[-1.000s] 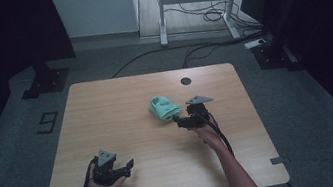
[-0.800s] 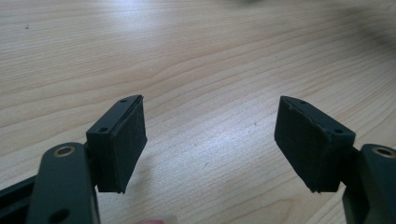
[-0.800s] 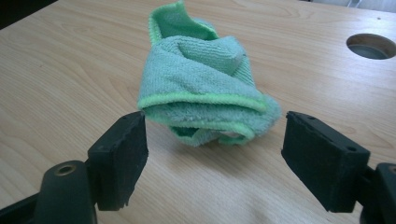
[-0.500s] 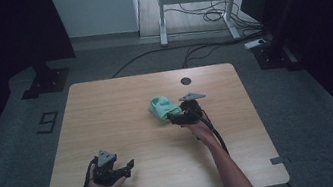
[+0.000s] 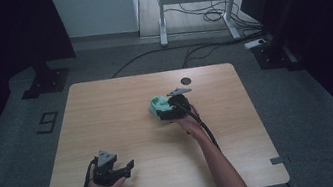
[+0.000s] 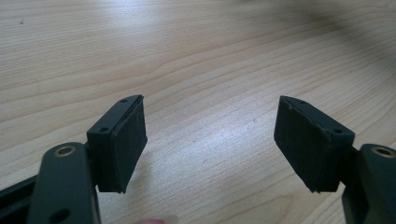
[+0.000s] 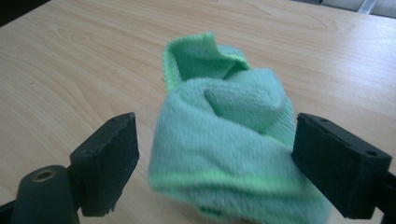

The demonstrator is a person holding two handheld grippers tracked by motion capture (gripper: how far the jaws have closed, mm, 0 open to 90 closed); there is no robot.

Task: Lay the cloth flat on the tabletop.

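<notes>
On the wooden table [image 5: 107, 113], green cloth [image 7: 224, 140] sits between open right tongs [image 7: 215, 163].

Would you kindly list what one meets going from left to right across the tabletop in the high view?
Left gripper near the front edge → green cloth → right gripper reaching onto the cloth's right side → small dark round spot toward the far edge.
</notes>
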